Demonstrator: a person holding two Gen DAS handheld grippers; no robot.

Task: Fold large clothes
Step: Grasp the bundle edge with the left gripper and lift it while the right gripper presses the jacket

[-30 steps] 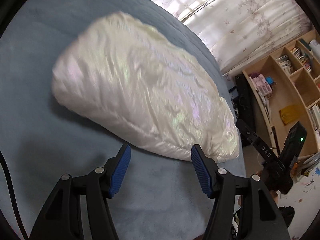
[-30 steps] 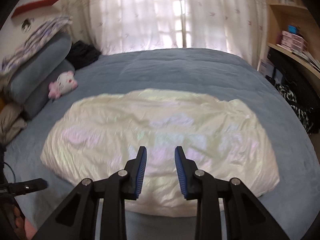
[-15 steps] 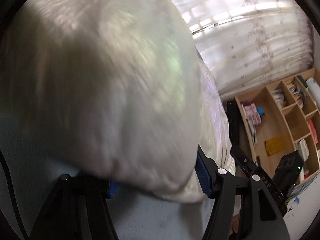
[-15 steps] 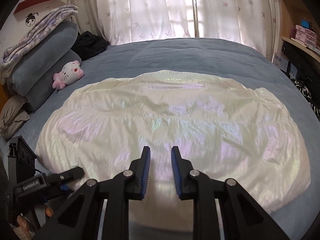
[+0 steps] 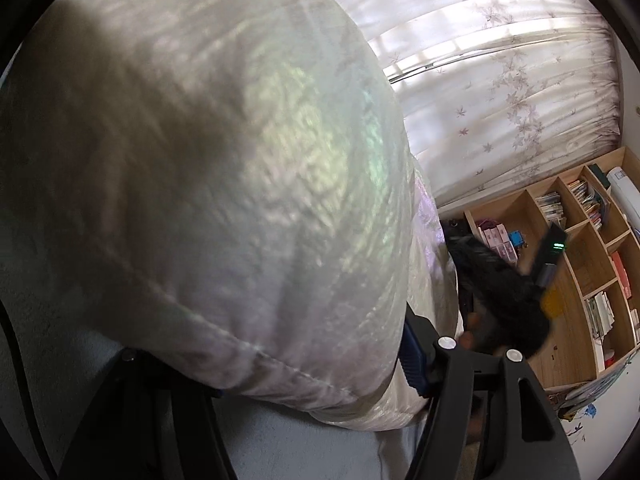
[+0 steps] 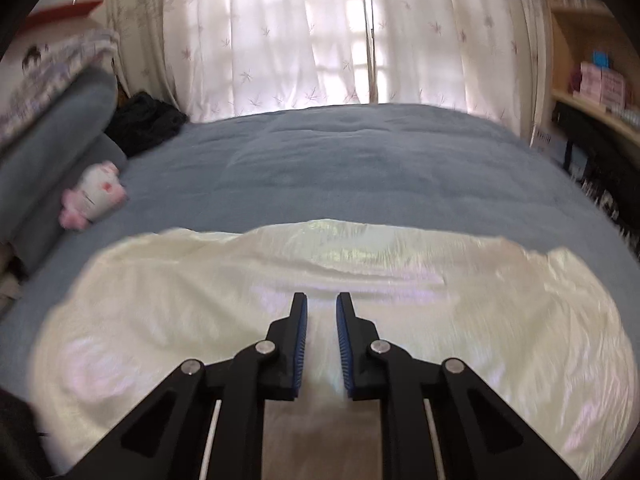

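Each gripper is matt black plastic with angular, open-framed arms and round silver screws at the pivots. The right gripper (image 6: 321, 312) has two narrow fingers lined with ribbed blue pads (image 6: 303, 344). On the left gripper (image 5: 280, 360) one blue pad (image 5: 412, 356) shows.

open blue bedspread (image 6: 360, 168) beyond the pearly garment (image 6: 360, 280) offers free passage; plush toy (image 6: 94, 196) and stacked pillows (image 6: 52, 128) bound its left, shelving (image 6: 592, 92) its right, curtains (image 6: 320, 40) behind.
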